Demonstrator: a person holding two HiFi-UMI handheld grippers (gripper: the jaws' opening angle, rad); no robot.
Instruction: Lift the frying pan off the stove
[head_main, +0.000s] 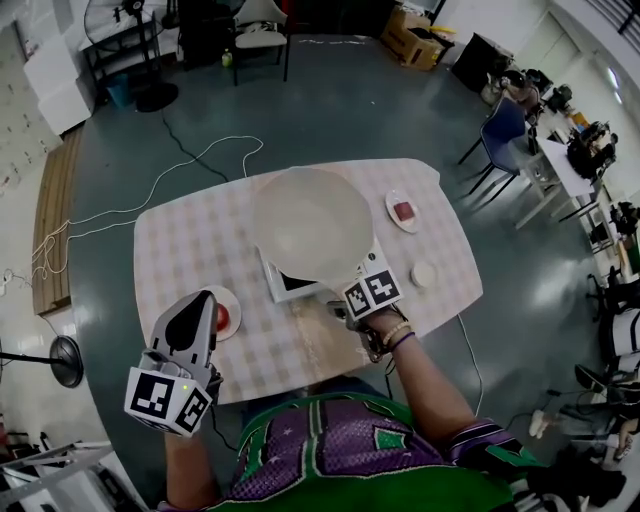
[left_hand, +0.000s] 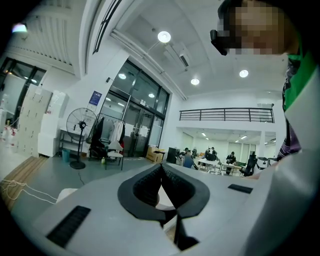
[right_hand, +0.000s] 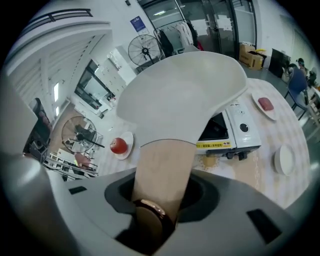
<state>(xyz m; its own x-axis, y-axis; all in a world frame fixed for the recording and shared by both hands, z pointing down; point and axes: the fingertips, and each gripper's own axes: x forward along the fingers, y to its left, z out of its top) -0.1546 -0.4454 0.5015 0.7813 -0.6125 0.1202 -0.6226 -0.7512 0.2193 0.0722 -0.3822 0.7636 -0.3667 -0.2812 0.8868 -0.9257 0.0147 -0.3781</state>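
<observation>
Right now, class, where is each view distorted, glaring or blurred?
Head view: the table edges bow, a wide-angle effect. Left gripper view: dark fisheye corners, and the ceiling lights glare white. Right gripper view: the pan handle, close to the lens, looks oversized and soft.

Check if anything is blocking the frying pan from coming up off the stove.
Nothing visible does. The right tool is shut on the frying pan by its wooden handle, nothing hangs over the stove, and the left tool sits off to the side, shut and empty.

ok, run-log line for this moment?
right gripper: shut on frying pan wooden handle | pan: over portable stove, clearance unclear | left gripper: shut, empty
</observation>
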